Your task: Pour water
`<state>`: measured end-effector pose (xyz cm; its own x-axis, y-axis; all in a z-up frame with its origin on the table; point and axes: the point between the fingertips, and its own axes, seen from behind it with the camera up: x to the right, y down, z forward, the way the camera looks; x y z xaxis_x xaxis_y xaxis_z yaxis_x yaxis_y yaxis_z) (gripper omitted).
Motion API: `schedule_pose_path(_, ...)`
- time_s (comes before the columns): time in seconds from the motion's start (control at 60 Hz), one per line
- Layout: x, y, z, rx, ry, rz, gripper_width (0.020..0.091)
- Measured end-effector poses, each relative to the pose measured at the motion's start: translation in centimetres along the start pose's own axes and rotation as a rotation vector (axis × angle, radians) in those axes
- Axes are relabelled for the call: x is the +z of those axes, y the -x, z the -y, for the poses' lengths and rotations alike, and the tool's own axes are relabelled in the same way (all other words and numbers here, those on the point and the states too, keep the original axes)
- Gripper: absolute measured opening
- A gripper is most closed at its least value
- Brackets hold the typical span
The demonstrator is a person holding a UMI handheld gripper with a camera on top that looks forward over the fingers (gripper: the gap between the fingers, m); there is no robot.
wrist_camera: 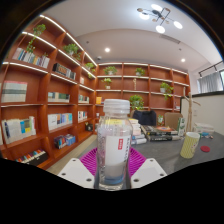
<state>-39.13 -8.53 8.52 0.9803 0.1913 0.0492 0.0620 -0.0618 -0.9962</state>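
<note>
A clear plastic water bottle [114, 140] with a white cap and a red and white label stands upright between my fingers. My gripper [113, 168] is shut on the bottle, its pink pads [90, 160] pressing both sides of the lower body. The bottle is held above the grey table [205, 160]. A yellow-green cup [190, 144] stands on the table ahead and to the right of the bottle, apart from it.
Wooden bookshelves [45, 95] with books and plants line the left wall and the back wall. A chair and desk items [150, 120] sit behind the bottle. Small objects lie on the table by the cup.
</note>
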Motion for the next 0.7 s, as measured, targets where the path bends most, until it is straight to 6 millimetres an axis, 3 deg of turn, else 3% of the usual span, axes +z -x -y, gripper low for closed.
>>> schedule_pose_path(0.05, 0.0, 0.0, 0.0, 0.014, -0.001, 0.017, 0.0364)
schedule_pose_path(0.183, 0.0, -0.2, -0.1, 0.031, 0.015, 0.025, 0.0364)
schedule_pose_path(0.317, 0.5, -2.3, 1.4, 0.194, 0.012, 0.010, 0.0365)
schedule_pose_path(0.6, 3.0, -14.1, 7.4, 0.922, -0.154, -0.049, 0.0366)
schedule_pose_path(0.7, 5.1, -18.1, 8.1, 1.181, -0.213, -0.023, 0.0364)
